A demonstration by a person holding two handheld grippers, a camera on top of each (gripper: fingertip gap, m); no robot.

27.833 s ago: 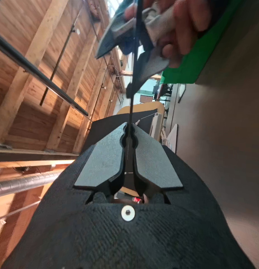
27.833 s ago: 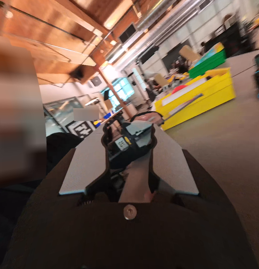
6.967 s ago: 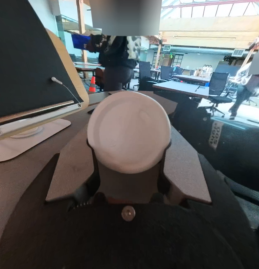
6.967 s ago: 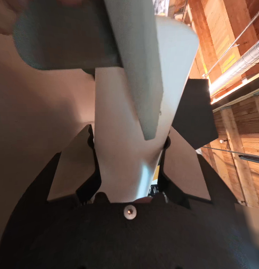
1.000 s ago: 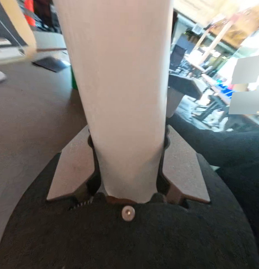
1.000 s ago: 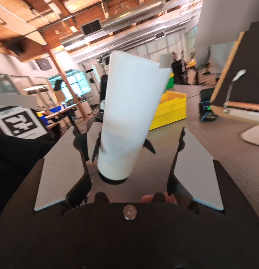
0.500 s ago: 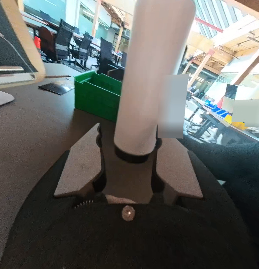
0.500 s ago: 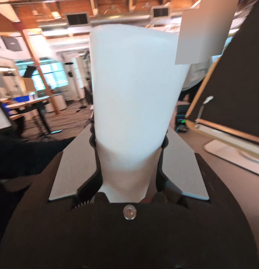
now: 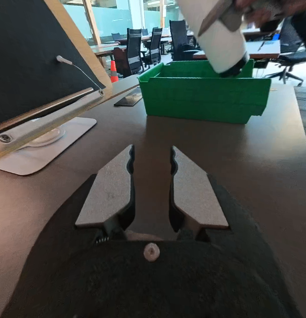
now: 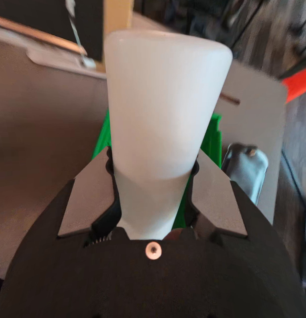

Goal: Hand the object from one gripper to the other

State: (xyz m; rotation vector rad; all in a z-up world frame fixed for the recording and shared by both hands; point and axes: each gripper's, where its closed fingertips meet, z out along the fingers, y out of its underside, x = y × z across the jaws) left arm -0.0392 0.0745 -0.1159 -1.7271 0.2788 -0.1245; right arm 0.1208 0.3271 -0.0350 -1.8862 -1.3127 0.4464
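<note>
A white tube point(image 10: 159, 111) with a black cap is held in my right gripper point(image 10: 153, 159), whose jaws are shut on its narrow part. In the left wrist view the same tube point(image 9: 221, 39) hangs at the top right, cap end down, over the green bin point(image 9: 200, 96), with a finger point(image 9: 212, 19) of the right gripper across it. My left gripper point(image 9: 151, 154) is open and empty, low over the dark table point(image 9: 234, 172), well short of the bin.
A monitor on a white stand point(image 9: 43, 142) leans at the left. A flat black card point(image 9: 128, 99) lies beside the bin. The table's right edge point(image 9: 302, 130) is close to the bin. Office chairs and an orange cone point(image 9: 113, 71) stand beyond.
My left gripper has let go of the tube and drawn back. My right gripper, shut on the tube, has carried it away to above the green bin.
</note>
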